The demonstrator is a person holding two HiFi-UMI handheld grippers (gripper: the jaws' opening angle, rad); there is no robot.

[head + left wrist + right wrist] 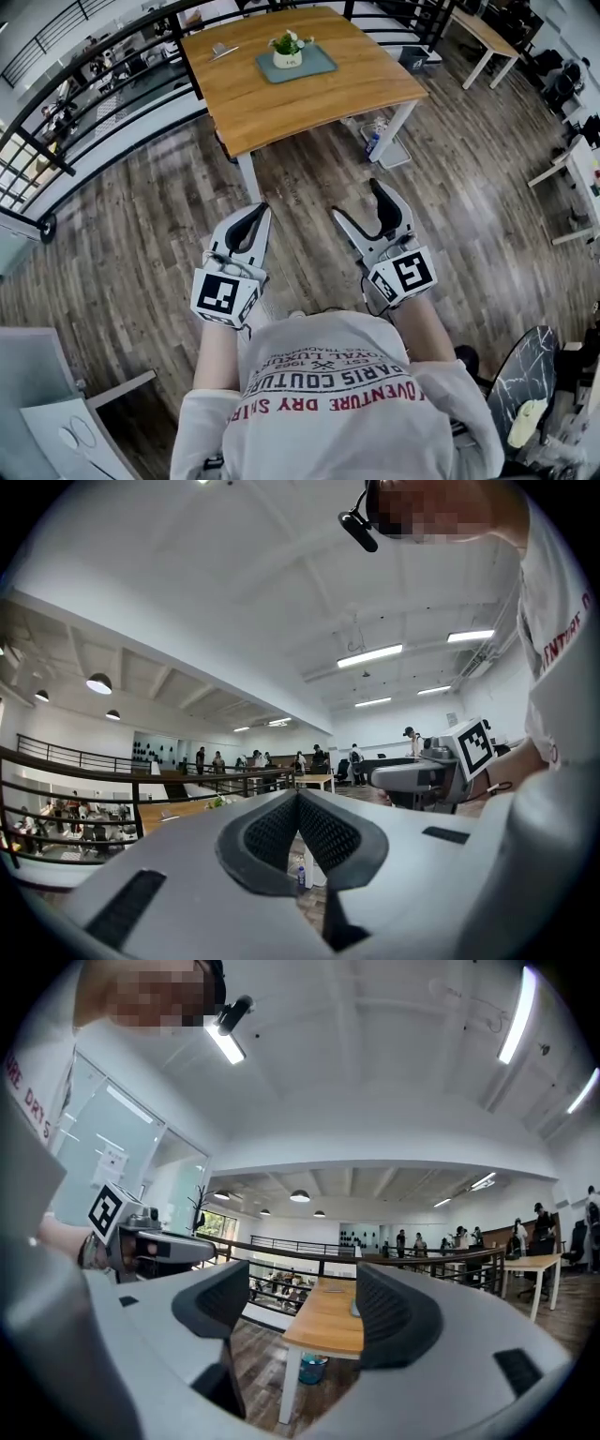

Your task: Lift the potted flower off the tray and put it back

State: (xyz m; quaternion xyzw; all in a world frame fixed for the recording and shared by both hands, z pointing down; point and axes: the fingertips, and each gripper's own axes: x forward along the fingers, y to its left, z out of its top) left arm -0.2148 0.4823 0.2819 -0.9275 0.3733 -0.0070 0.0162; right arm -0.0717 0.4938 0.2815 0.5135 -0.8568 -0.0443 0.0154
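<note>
Faces the desk from well back, both grippers held level above the floor.
Shows the left gripper clenched on nothing, tips touching; shows the right gripper released, jaws apart and empty. Finds the flower upright on the tray, toward the desk's far edge, well apart from both grippers.

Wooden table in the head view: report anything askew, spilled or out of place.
Nothing stands out. The potted flower stands upright on the tray, the tray lies flat on the wooden table, and no spill shows.
</note>
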